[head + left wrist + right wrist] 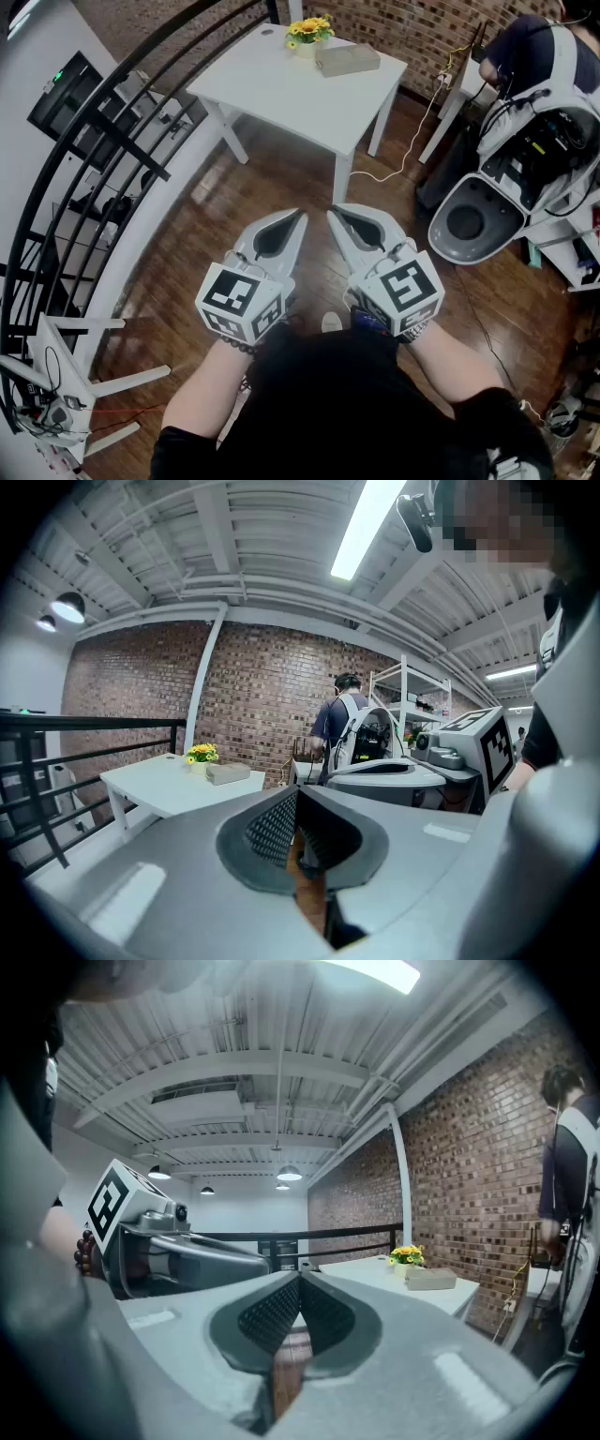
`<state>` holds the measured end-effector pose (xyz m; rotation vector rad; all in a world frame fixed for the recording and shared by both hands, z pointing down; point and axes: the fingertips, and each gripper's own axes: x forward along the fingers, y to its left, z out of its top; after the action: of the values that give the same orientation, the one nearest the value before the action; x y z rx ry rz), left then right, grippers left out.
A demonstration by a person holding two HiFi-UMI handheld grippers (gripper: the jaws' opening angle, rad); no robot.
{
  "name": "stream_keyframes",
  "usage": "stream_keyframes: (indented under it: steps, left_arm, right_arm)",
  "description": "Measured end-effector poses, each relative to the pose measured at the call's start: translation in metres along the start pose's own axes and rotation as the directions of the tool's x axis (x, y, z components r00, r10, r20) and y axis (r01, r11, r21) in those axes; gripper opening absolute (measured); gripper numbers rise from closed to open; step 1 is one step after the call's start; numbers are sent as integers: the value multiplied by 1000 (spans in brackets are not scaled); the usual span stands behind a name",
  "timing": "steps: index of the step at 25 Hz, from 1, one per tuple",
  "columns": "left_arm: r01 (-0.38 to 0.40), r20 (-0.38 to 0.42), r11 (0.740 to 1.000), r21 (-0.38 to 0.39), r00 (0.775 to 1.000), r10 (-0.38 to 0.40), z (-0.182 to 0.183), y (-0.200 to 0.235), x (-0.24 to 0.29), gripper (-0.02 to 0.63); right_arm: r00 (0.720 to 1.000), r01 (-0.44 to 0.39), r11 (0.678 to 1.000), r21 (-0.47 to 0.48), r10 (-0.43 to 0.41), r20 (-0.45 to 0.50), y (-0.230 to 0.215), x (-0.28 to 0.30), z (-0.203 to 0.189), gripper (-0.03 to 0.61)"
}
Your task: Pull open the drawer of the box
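The box [348,59] is a flat grey-beige case lying on the white table [281,84] at the far side; it also shows small in the left gripper view as the box [228,773] and in the right gripper view as the box [430,1279]. My left gripper [302,217] and right gripper [330,214] are held side by side close to my body, well short of the table. Both are shut with nothing between their jaws, tips pointing toward the table. The drawer front cannot be made out from here.
A small pot of yellow flowers [308,31] stands beside the box. A black railing [112,141] runs along the left. A white-and-grey machine [525,159] and a person [525,47] are at the right by a brick wall. Wooden floor [300,178] lies between me and the table.
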<state>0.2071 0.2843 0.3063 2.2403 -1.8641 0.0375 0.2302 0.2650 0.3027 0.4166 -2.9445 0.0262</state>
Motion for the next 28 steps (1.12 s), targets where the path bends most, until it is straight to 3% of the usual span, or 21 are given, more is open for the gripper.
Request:
stream_keyframes:
  steps: [6,12,22,28]
  left_arm:
    - [41,-10,999,-18,999,-42,7,39,21,6]
    - [133,-10,990,-40,991,-134,21,105,50,6]
    - [263,-30,958,-115,963,-268,50,226,88,6]
    - [293,-37,941,-172,952,-303,47,261,112,6]
  right_arm:
    - [1000,19,1000,3,-19,-9,-12,36,-1,-11]
    - [992,124,992,7,-124,-13,-35,101,13,-9]
    - [960,279,960,21,-278,-37,-62,212,39,-11]
    - [948,313,949,20,-311,-64,-81,248,37,-11]
